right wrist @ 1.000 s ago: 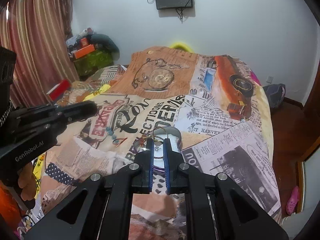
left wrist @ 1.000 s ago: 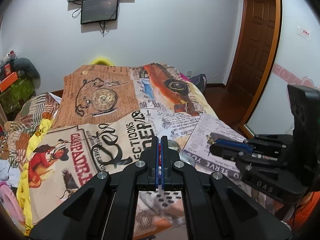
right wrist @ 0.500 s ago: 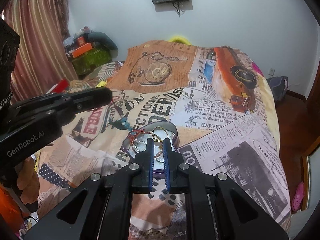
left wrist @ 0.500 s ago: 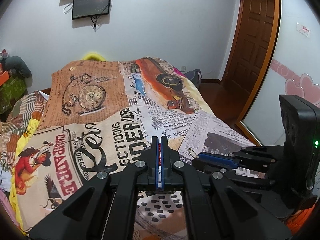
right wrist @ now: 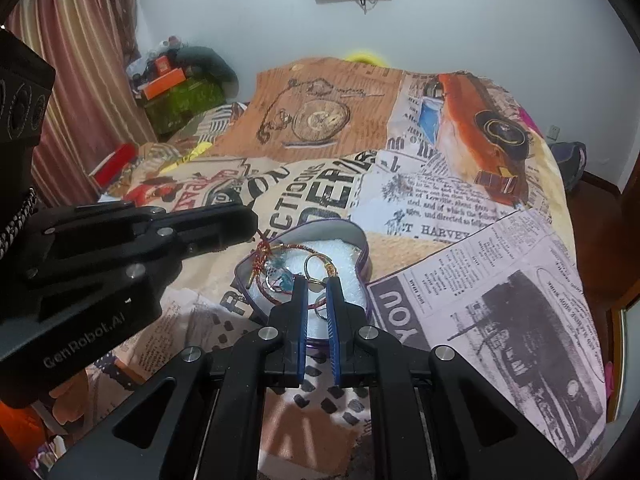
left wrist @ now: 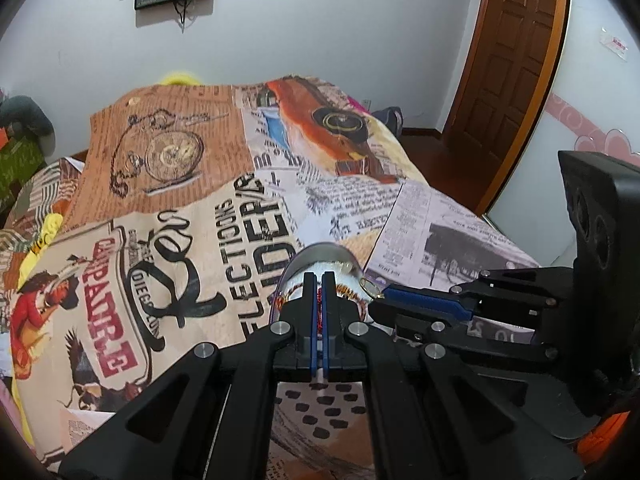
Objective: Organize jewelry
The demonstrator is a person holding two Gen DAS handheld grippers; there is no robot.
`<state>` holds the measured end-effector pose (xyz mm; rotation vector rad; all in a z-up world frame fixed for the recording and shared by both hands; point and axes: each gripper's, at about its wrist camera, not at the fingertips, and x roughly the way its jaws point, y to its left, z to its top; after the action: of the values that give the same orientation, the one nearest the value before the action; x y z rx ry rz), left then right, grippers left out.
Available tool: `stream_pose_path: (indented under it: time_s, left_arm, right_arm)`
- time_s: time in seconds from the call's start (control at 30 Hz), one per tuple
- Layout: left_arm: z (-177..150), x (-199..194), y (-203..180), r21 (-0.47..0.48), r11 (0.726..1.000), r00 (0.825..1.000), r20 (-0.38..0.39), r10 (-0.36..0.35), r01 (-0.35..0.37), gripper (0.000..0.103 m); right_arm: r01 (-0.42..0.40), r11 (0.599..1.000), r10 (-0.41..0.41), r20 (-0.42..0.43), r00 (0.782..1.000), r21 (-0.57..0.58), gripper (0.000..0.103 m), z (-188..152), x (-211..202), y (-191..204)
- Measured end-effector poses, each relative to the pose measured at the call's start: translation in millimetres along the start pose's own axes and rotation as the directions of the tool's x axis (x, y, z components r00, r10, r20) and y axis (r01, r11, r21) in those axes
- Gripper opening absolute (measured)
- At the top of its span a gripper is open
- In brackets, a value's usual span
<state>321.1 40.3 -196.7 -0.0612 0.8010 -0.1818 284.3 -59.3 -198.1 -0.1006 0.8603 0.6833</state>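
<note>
Tin: heart-shaped tin (right wrist: 362, 246) on printed bedspread (right wrist: 500, 280), white padded lining, light, likely to slide if nudged.
Bracelet: red cord bracelet (right wrist: 280, 249) draped over tin's left rim, limp; best pinched at knotted end.
Rings: gold hoops (right wrist: 318, 266) inside tin, thin, slippery.
Left gripper (left wrist: 319, 292): pinched on red cord.
Right gripper (right wrist: 317, 294): narrow gap, over hoops, nothing clamped.
Writing: "GenRobot.AI", "HARVEY", "YOU".

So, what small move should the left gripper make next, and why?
Probably open the left gripper and let the red cord drop. Its jaws pinch one end just over the rim of the heart-shaped tin, while the rest of the cord already lies on the white foam inside.
</note>
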Motion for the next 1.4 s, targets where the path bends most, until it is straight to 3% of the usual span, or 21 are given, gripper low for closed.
stream_pose_path:
  time_s: [0.43, 0.77, 1.0, 1.1, 1.17, 1.33, 1.4]
  left_arm:
    - [-17, 13, 11, -0.006, 1.0, 0.998, -0.064, 0.025, -0.025, 0.0]
    - [-19, 3, 15, -0.014, 0.998, 0.997, -0.055, 0.061, -0.062, 0.004]
    - [-22, -19, 18, -0.033, 0.996, 0.996, -0.031, 0.082, -0.083, 0.033]
    - [-23, -31, 16, -0.033, 0.996, 0.996, -0.015, 0.087, -0.087, 0.034]
    - [-23, -40, 15, -0.032, 0.995, 0.996, -0.005, 0.091, -0.092, 0.035]
    - [-23, -65, 11, -0.036, 0.995, 0.995, 0.024, 0.095, -0.094, 0.035]
    - [-24, -77, 9, -0.037, 0.994, 0.994, 0.04, 0.099, -0.098, 0.035]
  right_arm:
    - [0.012, 0.999, -0.014, -0.041, 0.999, -0.041, 0.008, -4, 15, 7]
    - [0.036, 0.999, -0.038, -0.052, 0.998, -0.034, 0.008, -3, 11, 8]
    - [0.089, 0.995, -0.09, -0.019, 0.996, -0.054, 0.009, -1, -9, 14]
    - [0.111, 0.991, -0.112, -0.004, 0.994, -0.071, 0.01, 0, -18, 18]
    - [0.126, 0.989, -0.126, 0.008, 0.992, -0.081, 0.013, 1, -24, 22]
    - [0.147, 0.986, -0.142, 0.064, 0.988, -0.073, 0.039, 2, -46, 28]
    - [0.146, 0.987, -0.14, 0.087, 0.986, -0.072, 0.039, 3, -55, 32]
